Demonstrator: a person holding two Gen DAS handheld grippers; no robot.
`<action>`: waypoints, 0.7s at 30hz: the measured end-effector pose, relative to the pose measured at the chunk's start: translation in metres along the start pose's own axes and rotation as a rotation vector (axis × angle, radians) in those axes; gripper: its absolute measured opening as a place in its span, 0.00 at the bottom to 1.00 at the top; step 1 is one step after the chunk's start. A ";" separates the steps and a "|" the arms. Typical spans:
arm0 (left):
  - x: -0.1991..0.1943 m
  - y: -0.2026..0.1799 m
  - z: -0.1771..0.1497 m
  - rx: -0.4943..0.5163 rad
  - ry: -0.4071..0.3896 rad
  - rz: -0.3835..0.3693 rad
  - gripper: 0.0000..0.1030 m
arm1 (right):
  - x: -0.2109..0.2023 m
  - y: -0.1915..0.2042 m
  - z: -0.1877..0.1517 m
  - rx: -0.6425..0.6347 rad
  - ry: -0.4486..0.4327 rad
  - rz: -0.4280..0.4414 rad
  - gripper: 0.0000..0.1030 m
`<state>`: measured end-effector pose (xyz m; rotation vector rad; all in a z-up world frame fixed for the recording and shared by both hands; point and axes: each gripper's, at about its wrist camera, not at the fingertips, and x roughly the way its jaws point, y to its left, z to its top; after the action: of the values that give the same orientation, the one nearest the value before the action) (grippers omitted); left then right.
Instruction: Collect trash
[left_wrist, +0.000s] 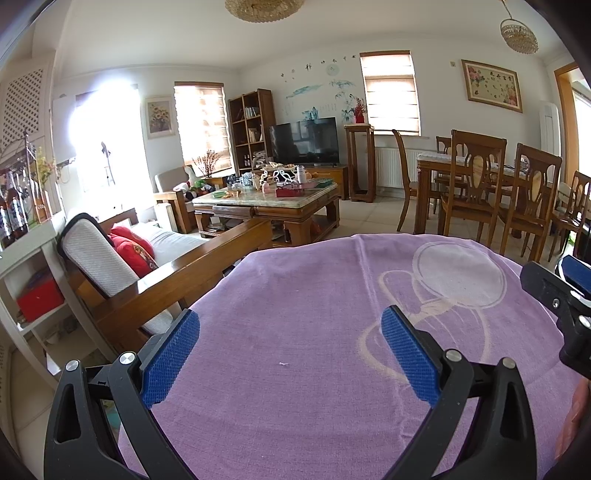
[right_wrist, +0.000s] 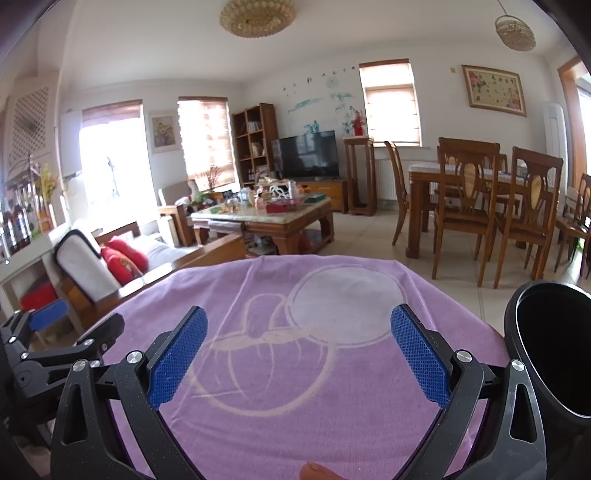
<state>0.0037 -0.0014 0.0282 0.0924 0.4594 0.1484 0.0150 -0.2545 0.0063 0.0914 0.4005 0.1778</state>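
A purple cloth (left_wrist: 314, 295) with a pale ring pattern covers the table under both grippers. On it lies a tiny white scrap (left_wrist: 283, 364), just inside the spread blue pads of my left gripper (left_wrist: 290, 315), which is open and holds nothing. My right gripper (right_wrist: 299, 314) is also open and holds nothing, hovering over the cloth's ring pattern (right_wrist: 343, 302). A black round bin (right_wrist: 546, 350) stands open-mouthed at the table's right edge, beside the right finger. Each gripper shows at the edge of the other's view. No larger trash is visible on the cloth.
A wooden sofa (left_wrist: 147, 266) with red cushions stands beyond the table's left edge. A cluttered coffee table (left_wrist: 266, 199) is further back, dining chairs (left_wrist: 476, 184) to the right. A shelf with bottles (left_wrist: 14, 218) lines the left. A fingertip (right_wrist: 314, 470) shows at the bottom.
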 end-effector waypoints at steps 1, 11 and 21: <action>0.000 0.000 0.000 0.000 0.000 0.001 0.95 | -0.001 -0.001 0.000 0.000 0.000 0.000 0.95; -0.001 -0.001 0.000 0.000 0.000 0.001 0.95 | 0.000 0.000 0.001 -0.001 0.001 0.000 0.95; -0.001 -0.001 0.000 0.000 0.001 0.001 0.95 | -0.001 -0.001 0.001 -0.001 0.003 -0.001 0.95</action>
<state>0.0034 -0.0021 0.0289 0.0926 0.4599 0.1497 0.0149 -0.2557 0.0070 0.0900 0.4029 0.1773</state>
